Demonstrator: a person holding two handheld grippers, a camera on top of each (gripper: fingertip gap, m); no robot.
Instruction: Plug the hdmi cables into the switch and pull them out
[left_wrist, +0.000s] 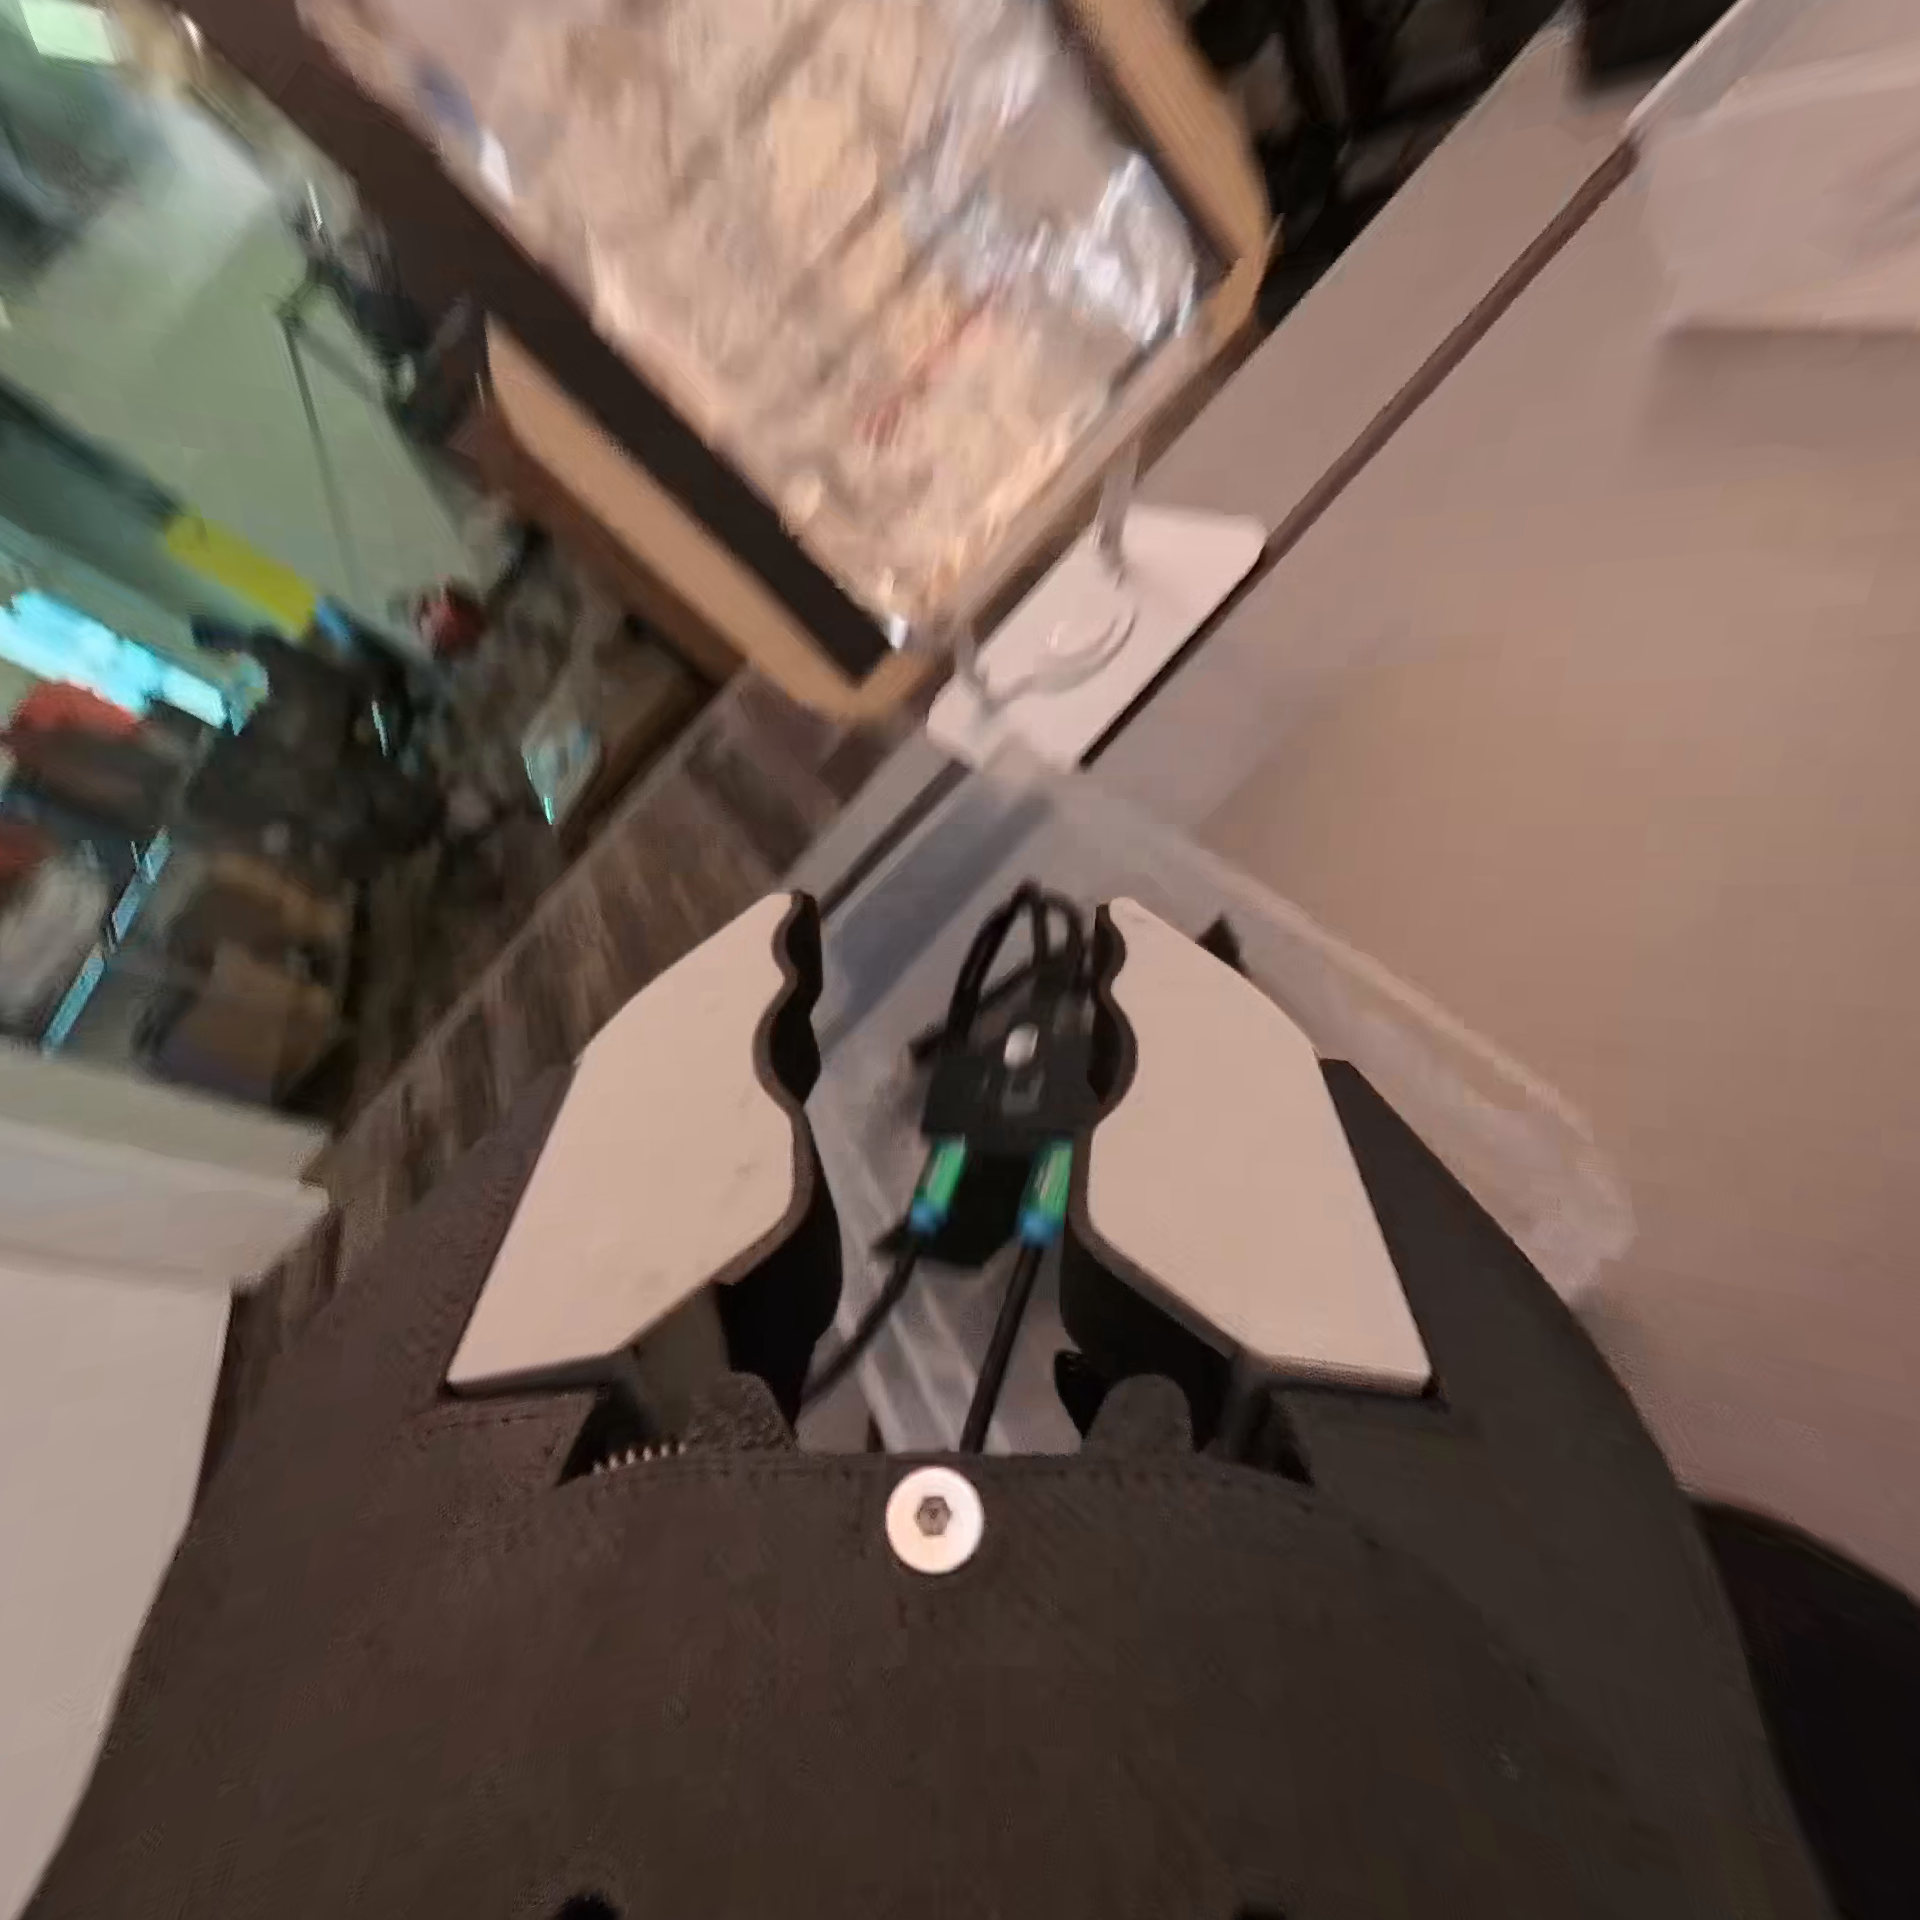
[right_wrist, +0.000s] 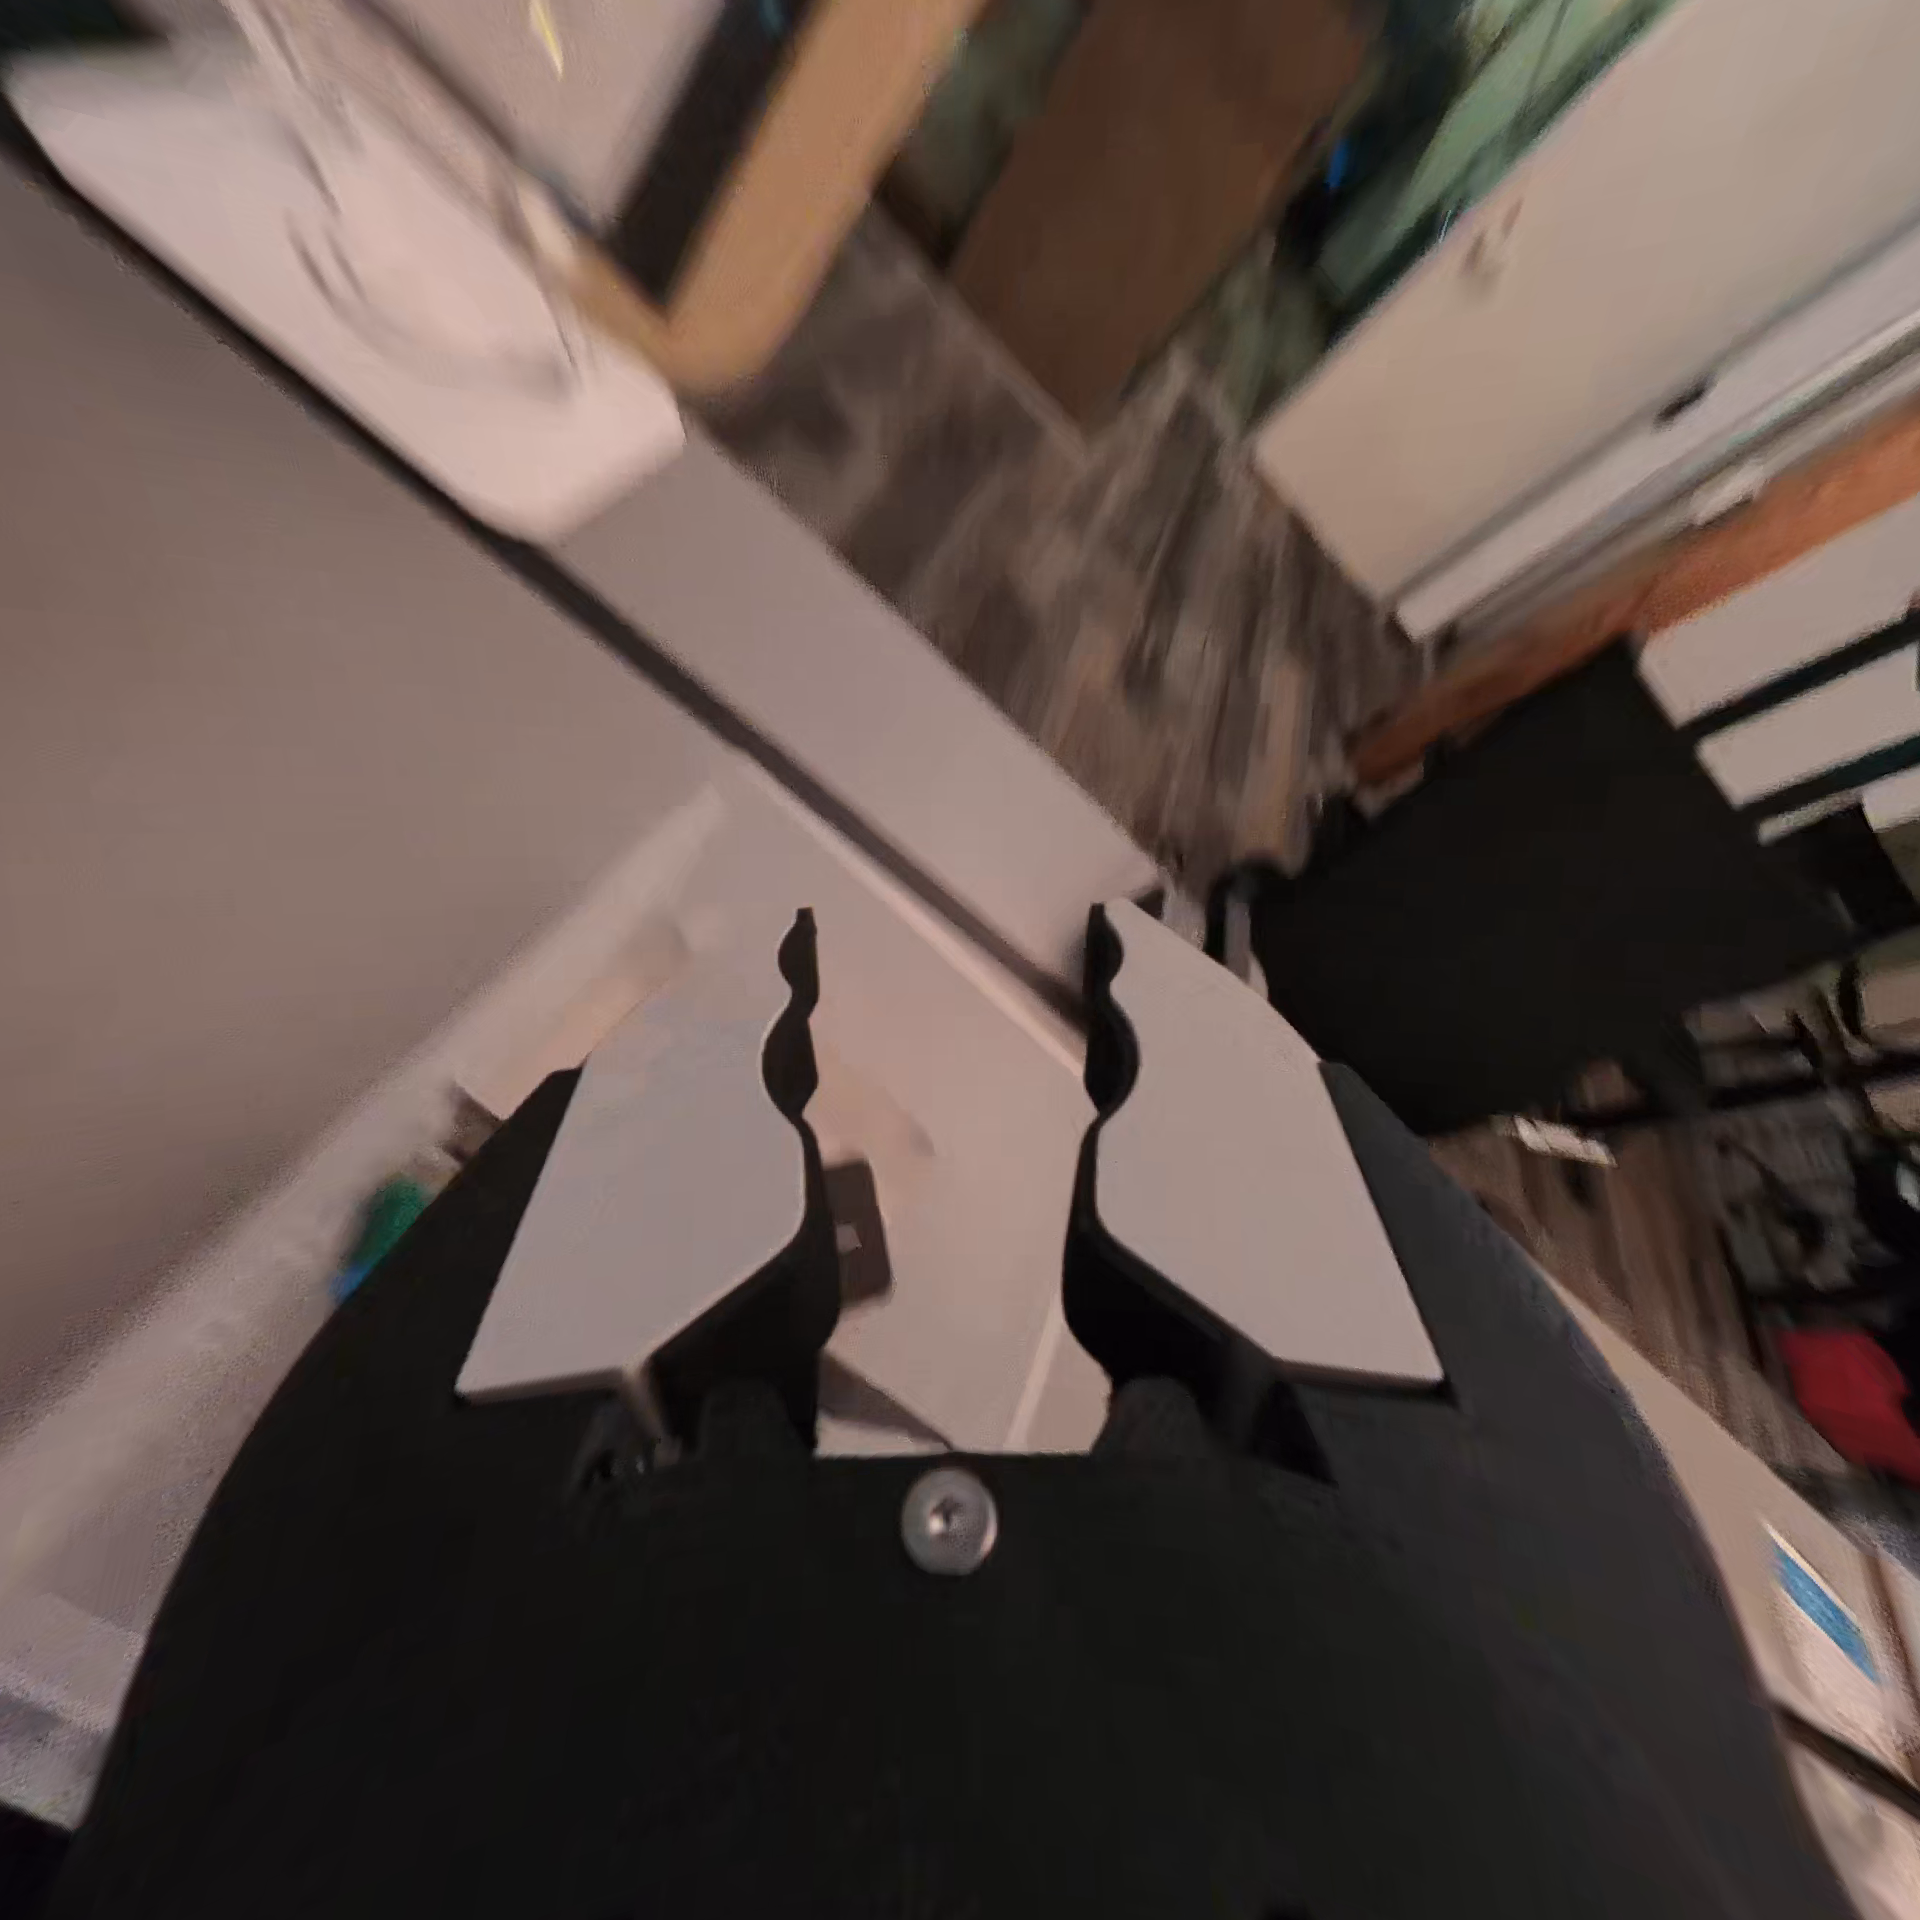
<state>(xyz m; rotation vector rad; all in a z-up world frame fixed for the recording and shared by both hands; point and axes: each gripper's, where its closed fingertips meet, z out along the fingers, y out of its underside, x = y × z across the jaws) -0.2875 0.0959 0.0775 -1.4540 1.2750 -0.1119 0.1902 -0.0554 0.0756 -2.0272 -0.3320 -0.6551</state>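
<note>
Both cables look seated in the switch, so I take this as the turn of the task from plugging in to pulling out, with neither tool committed yet.

On the left, the left gripper (left_wrist: 961, 920) hovers above the pale table (left_wrist: 1455, 831) with its jaws spread and nothing between them. The black switch (left_wrist: 1003, 1081) lies framed in the gap, nearer the right-hand finger (left_wrist: 1226, 1122) than the other, and below the tips, not touched by them. Two green-and-blue plugs (left_wrist: 940, 1169) stand side by side at its near edge, the second plug (left_wrist: 1044, 1179) just beside that finger. Their black cables (left_wrist: 997, 1351) trail back toward the tool's body, while more dark leads bunch at the switch's far end.

The next move, I judge, calls for lowering onto one plug's shell, closing squarely across it, and drawing straight back, with the switch held down or it will slide along.

On the right, the right gripper (right_wrist: 951, 920) is likewise parted and empty. Its view is smeared; the switch is not visible there, only a blurred green patch (right_wrist: 390, 1221) at the left margin and a small grey plate (right_wrist: 857, 1231) on the table.
</note>
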